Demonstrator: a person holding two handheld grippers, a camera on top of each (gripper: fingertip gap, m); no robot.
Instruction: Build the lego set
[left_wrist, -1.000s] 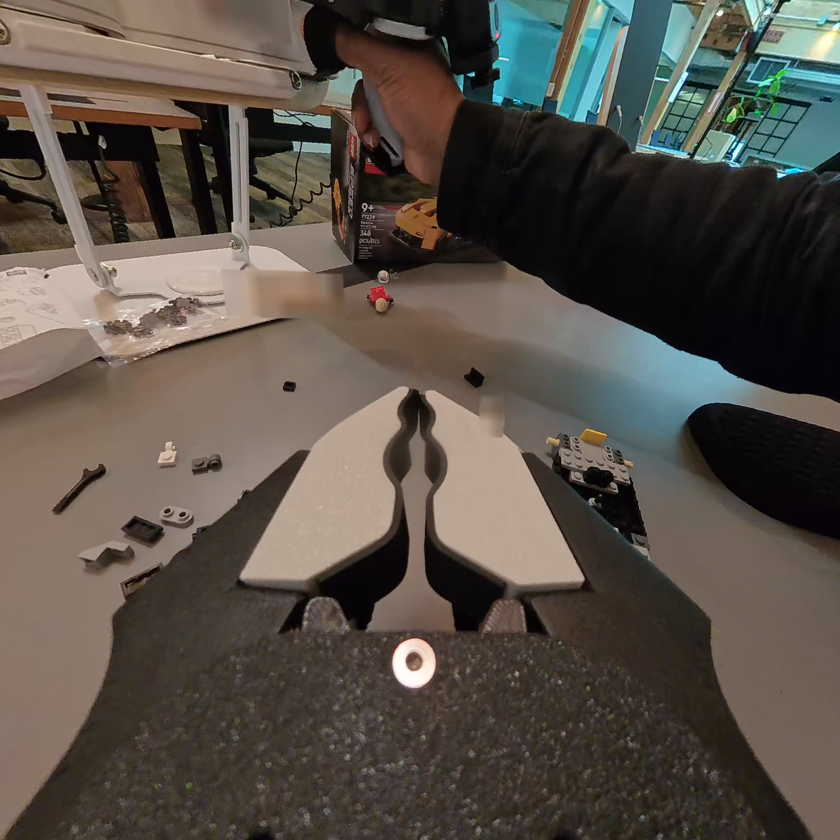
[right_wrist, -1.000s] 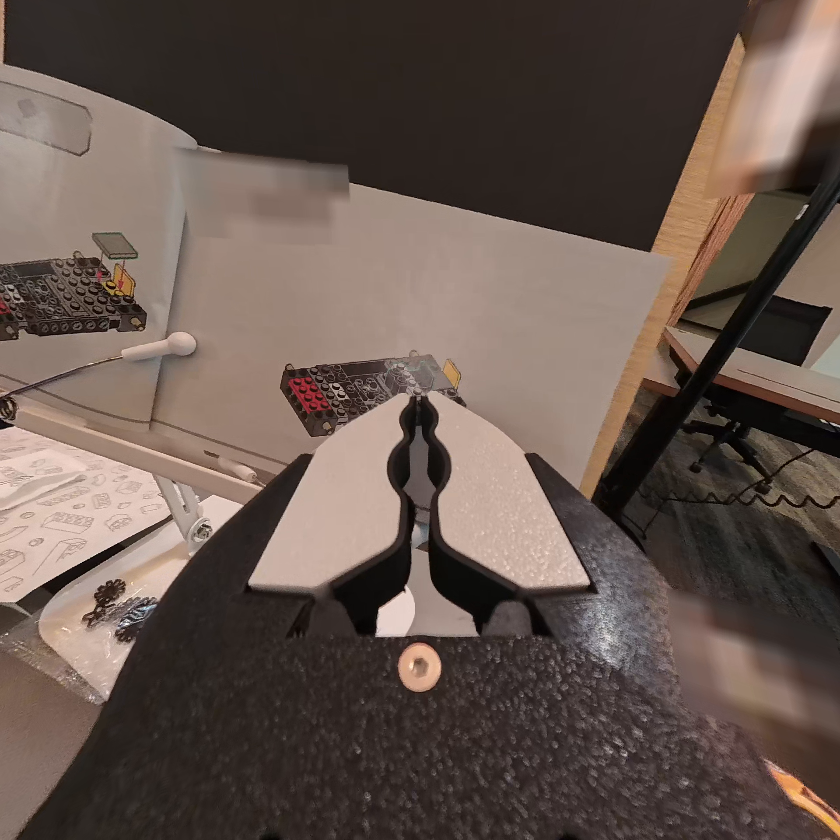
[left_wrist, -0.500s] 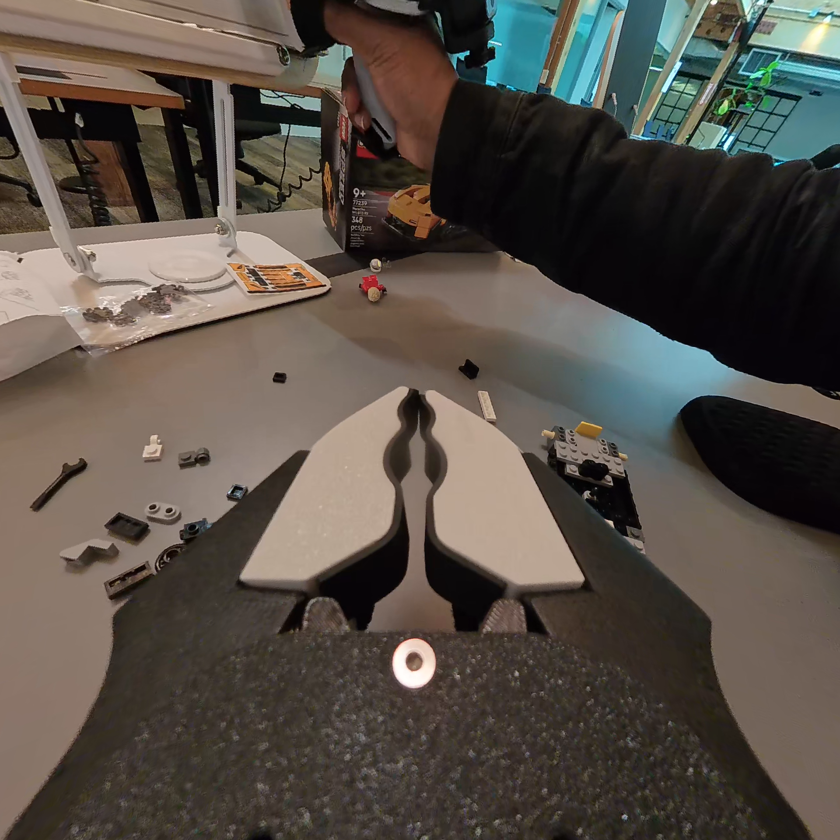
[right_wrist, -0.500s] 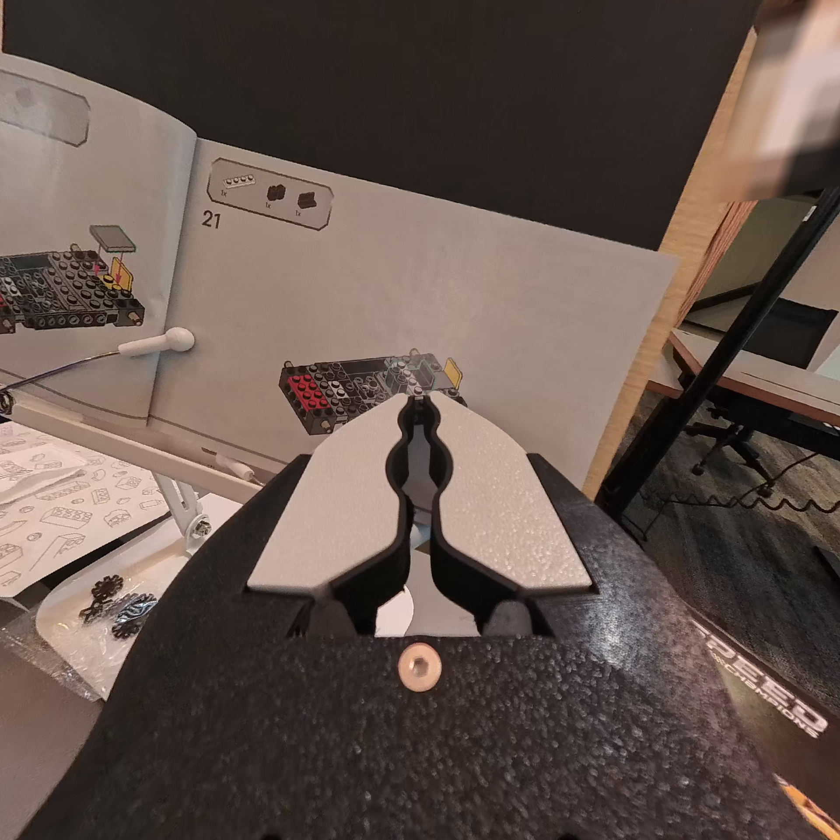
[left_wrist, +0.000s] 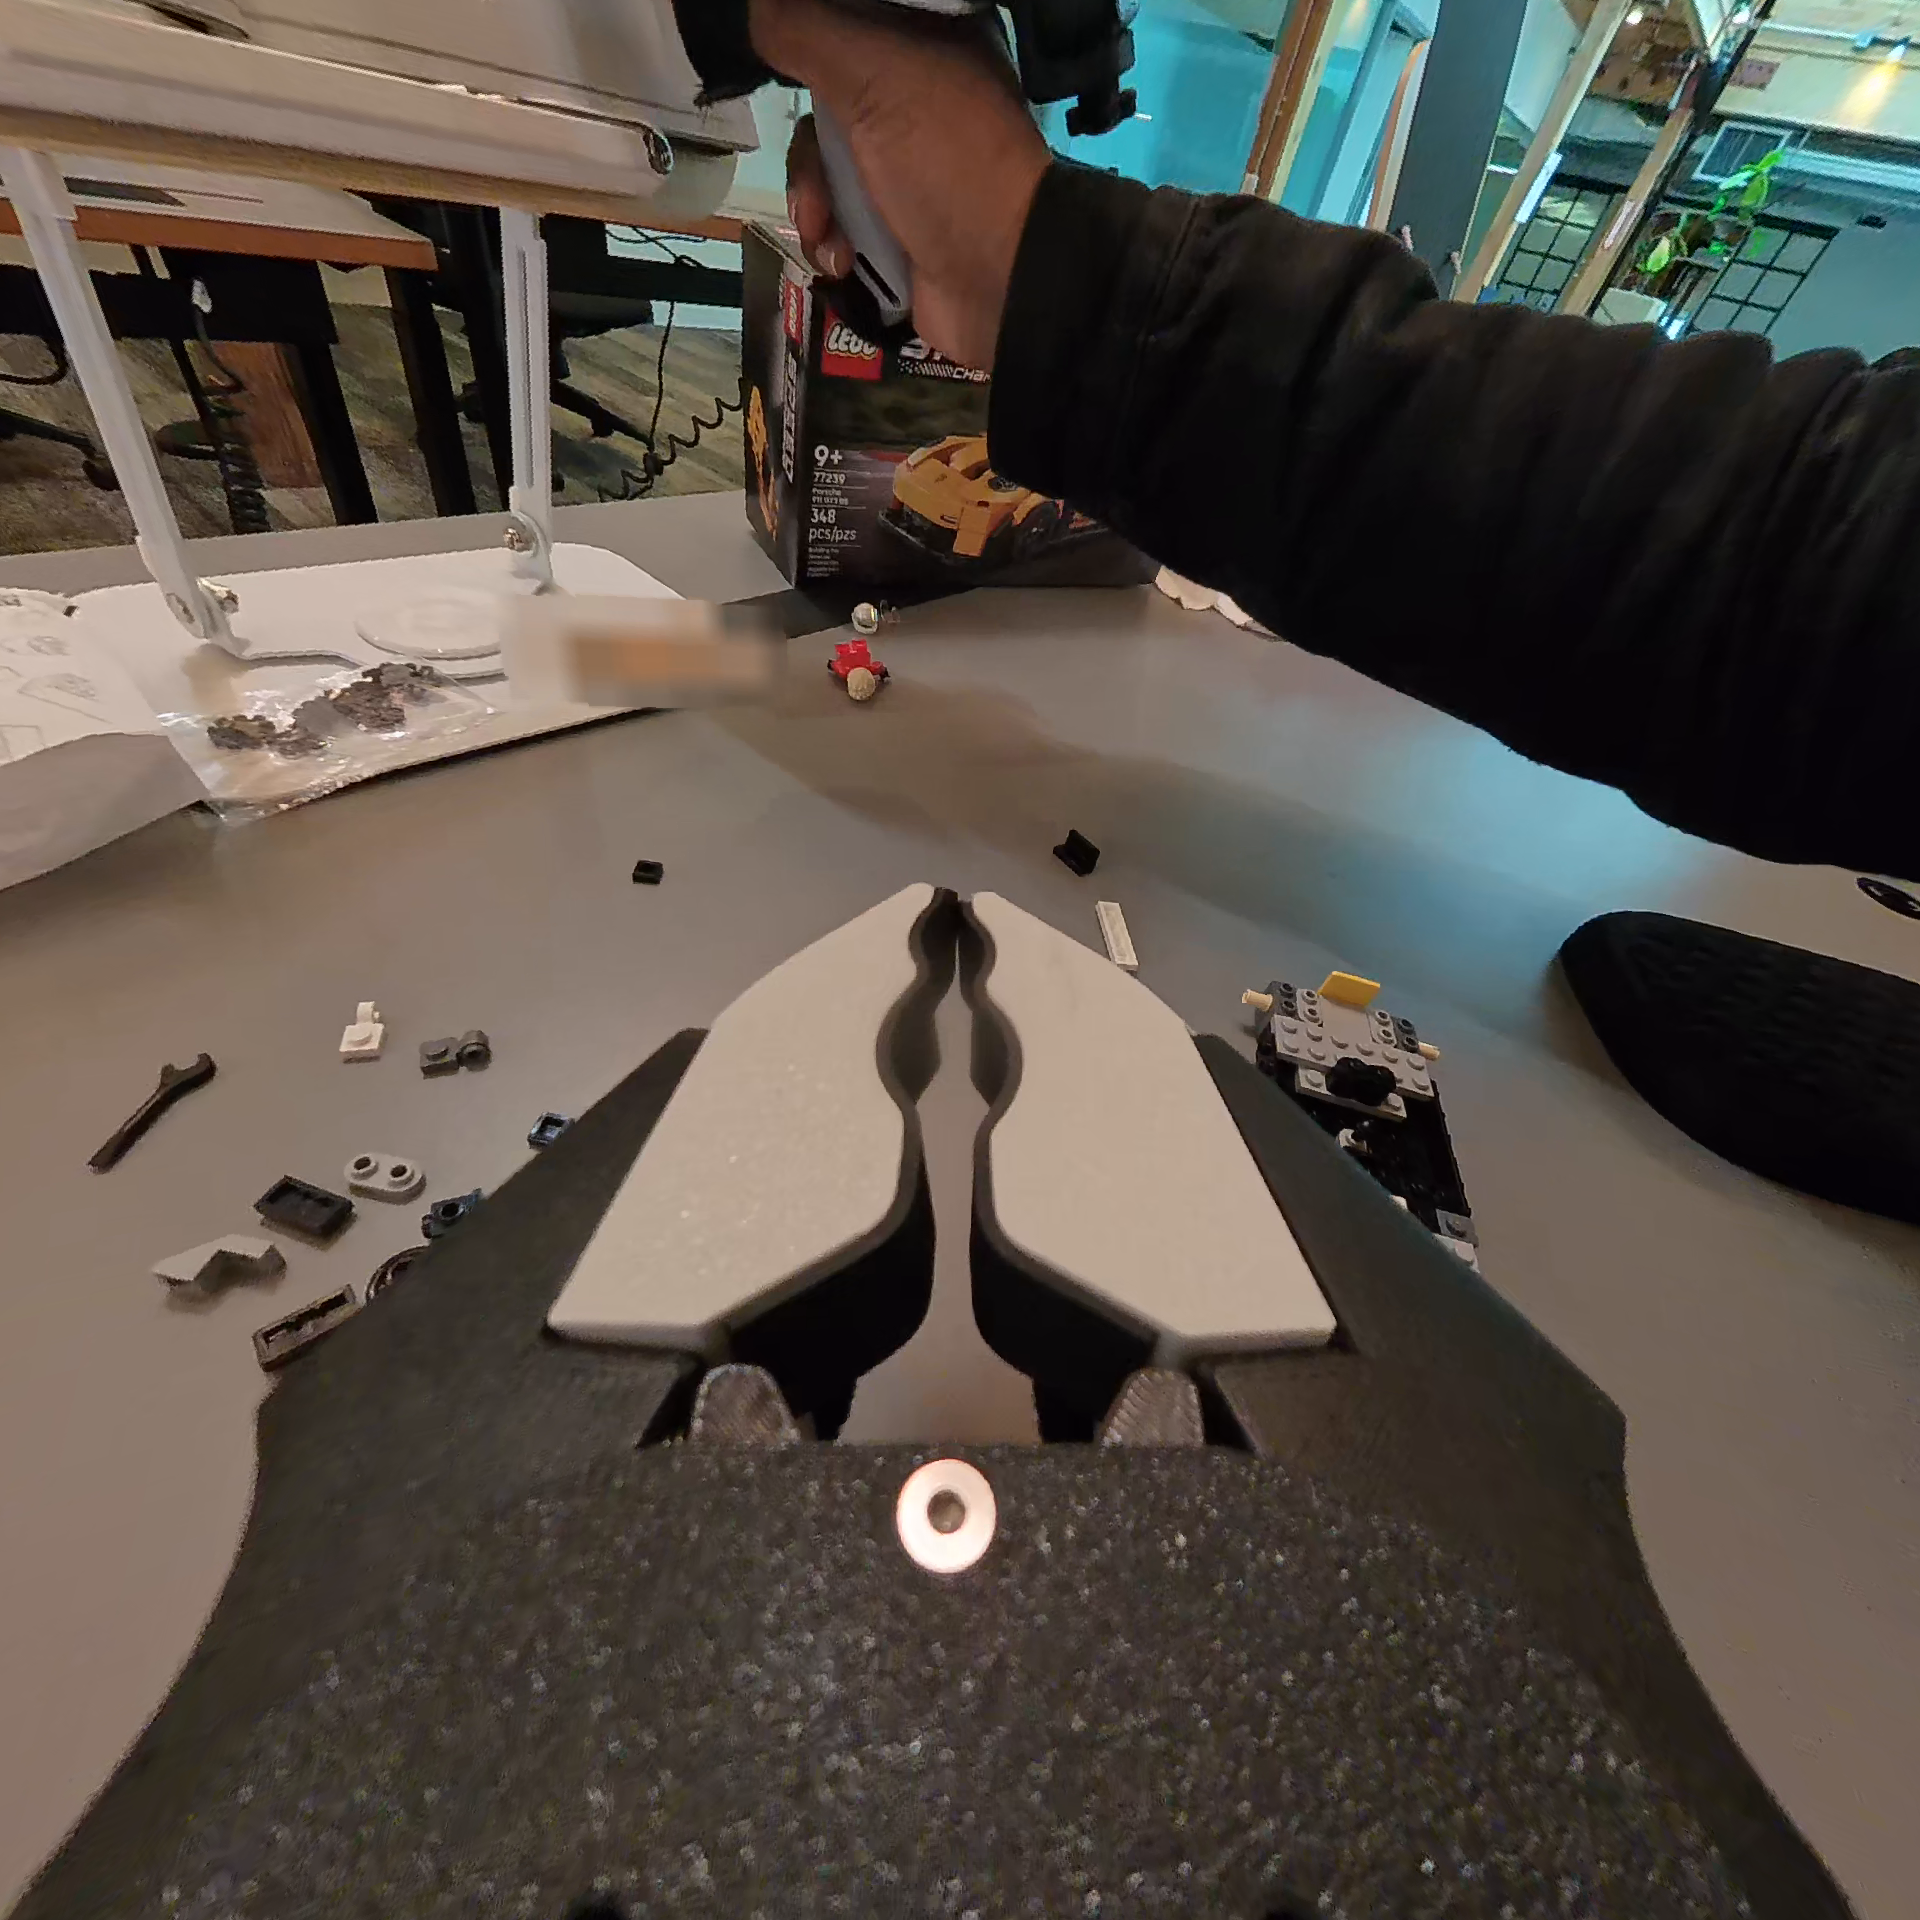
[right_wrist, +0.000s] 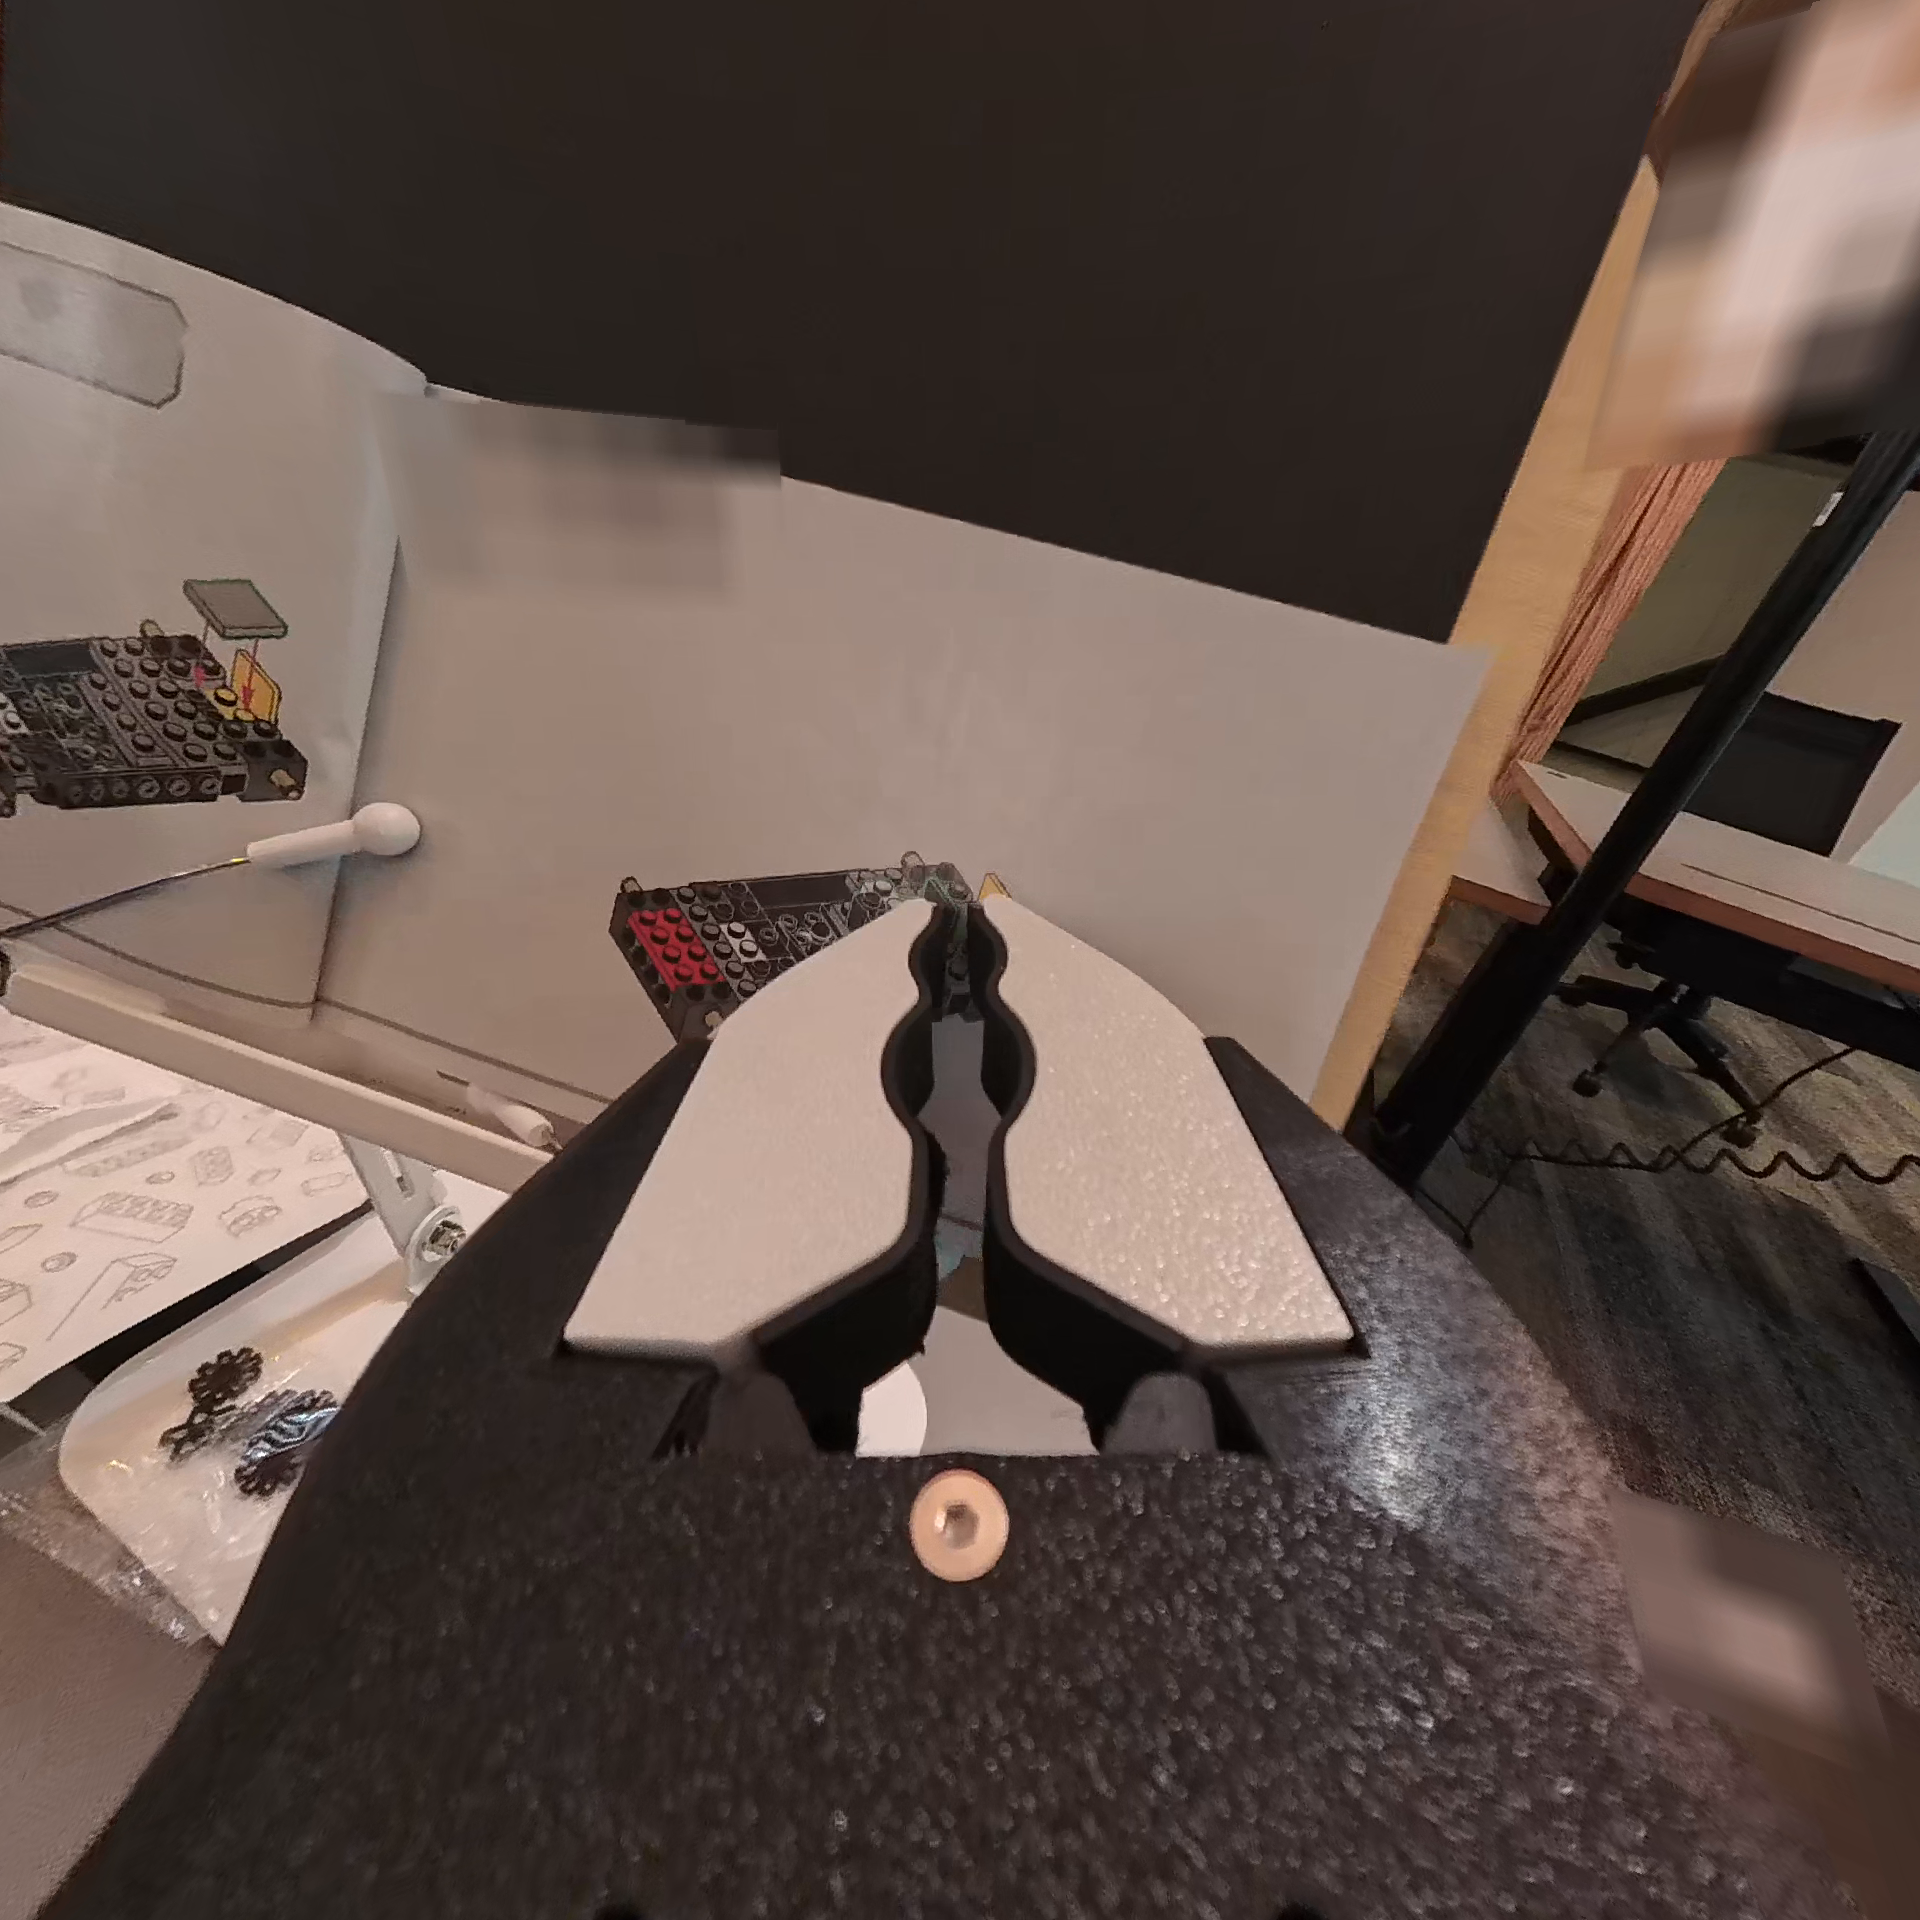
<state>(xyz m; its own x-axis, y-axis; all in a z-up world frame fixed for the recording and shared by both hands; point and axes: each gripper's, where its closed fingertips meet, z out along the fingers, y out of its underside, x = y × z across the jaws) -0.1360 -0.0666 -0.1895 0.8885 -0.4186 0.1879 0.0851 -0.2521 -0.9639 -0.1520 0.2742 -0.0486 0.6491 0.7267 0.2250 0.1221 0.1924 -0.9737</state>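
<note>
My left gripper (left_wrist: 954, 900) is shut and empty, low over the grey table (left_wrist: 727, 831). A partly built black and grey lego chassis (left_wrist: 1351, 1081) with a yellow tile lies just right of its fingers. A small white plate (left_wrist: 1114, 935) and a black piece (left_wrist: 1077, 852) lie just beyond the tips. Several loose grey and black pieces (left_wrist: 384, 1176) lie to the left. My right gripper (right_wrist: 956, 910) is shut, raised in front of the open instruction booklet (right_wrist: 935, 727) on its white stand. A hand (left_wrist: 914, 156) holds it at the top of the left wrist view.
The lego box (left_wrist: 894, 468) stands at the back, with a small red figure piece (left_wrist: 857, 665) before it. A clear bag of dark parts (left_wrist: 322, 707) lies on the stand's white base (left_wrist: 582, 571). A black pad (left_wrist: 1766, 1049) lies right. A sleeved arm (left_wrist: 1455, 540) crosses above the table.
The right gripper has shifted slightly in front of the booklet. The left gripper has barely moved. Both stay shut.
</note>
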